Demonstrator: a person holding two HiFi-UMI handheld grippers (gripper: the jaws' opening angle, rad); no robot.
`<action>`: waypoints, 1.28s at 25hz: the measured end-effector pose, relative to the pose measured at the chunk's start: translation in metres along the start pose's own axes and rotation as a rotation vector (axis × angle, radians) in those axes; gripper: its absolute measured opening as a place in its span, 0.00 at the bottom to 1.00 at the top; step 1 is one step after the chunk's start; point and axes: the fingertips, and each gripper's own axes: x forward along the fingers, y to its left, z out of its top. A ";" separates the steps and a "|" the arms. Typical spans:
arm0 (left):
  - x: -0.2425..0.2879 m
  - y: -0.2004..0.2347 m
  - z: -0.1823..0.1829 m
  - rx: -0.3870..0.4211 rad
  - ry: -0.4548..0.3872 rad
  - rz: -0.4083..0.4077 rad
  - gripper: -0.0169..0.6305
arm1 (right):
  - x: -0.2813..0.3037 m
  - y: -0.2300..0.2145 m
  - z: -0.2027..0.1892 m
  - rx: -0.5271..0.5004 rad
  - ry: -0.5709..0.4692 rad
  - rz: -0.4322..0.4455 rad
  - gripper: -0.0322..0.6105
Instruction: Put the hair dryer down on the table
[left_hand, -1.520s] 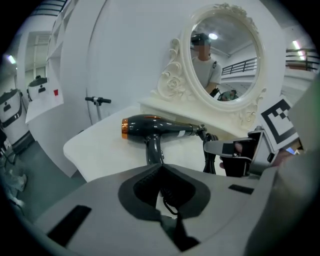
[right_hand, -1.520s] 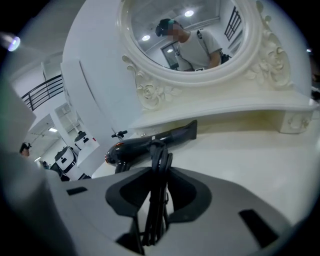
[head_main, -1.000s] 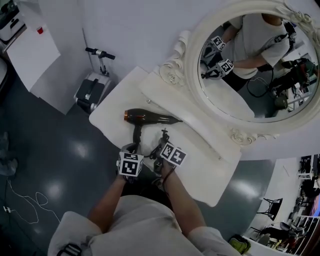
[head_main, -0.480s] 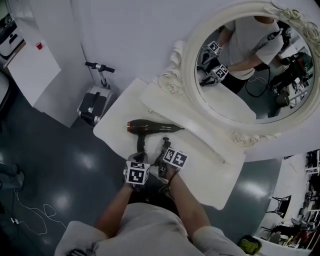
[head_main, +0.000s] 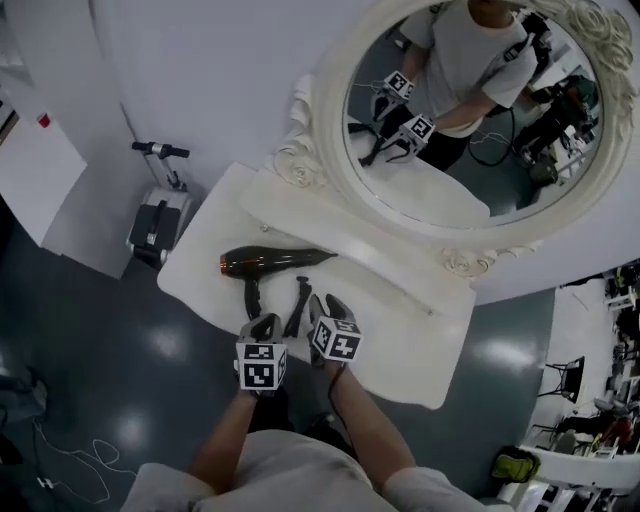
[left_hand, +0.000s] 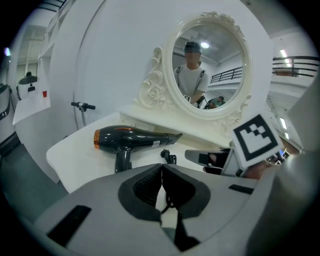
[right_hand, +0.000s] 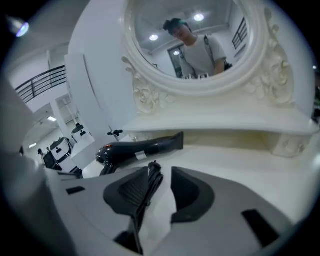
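The black hair dryer (head_main: 268, 261) with an orange rear ring lies on its side on the white dressing table (head_main: 400, 340), nozzle to the right, handle toward me. No gripper touches it. My left gripper (head_main: 263, 327) hovers just short of the handle end, shut and empty; its pads meet in front of the hair dryer (left_hand: 132, 139). My right gripper (head_main: 322, 305) is beside it, its jaws opening. The dryer's black cord (right_hand: 149, 187) runs loose between them, against the left pad (right_hand: 131, 192), with a gap to the other pad. The hair dryer (right_hand: 142, 146) lies beyond.
A raised shelf (head_main: 350, 235) and a large ornate oval mirror (head_main: 470, 110) stand at the table's back. A folded scooter (head_main: 158, 215) leans by the wall left of the table. Dark floor lies below the table's front edge.
Both grippers have drawn back a little toward the table's front edge, away from the dryer. The dryer stays lying on the table.
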 end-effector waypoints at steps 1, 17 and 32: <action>0.002 -0.007 0.001 0.001 -0.012 0.000 0.04 | -0.016 -0.002 0.007 -0.049 -0.047 -0.005 0.22; -0.063 -0.201 0.000 0.110 -0.278 -0.132 0.04 | -0.258 -0.063 0.036 -0.130 -0.475 -0.025 0.07; -0.158 -0.310 -0.060 0.155 -0.415 -0.106 0.04 | -0.414 -0.088 -0.008 -0.301 -0.616 -0.018 0.07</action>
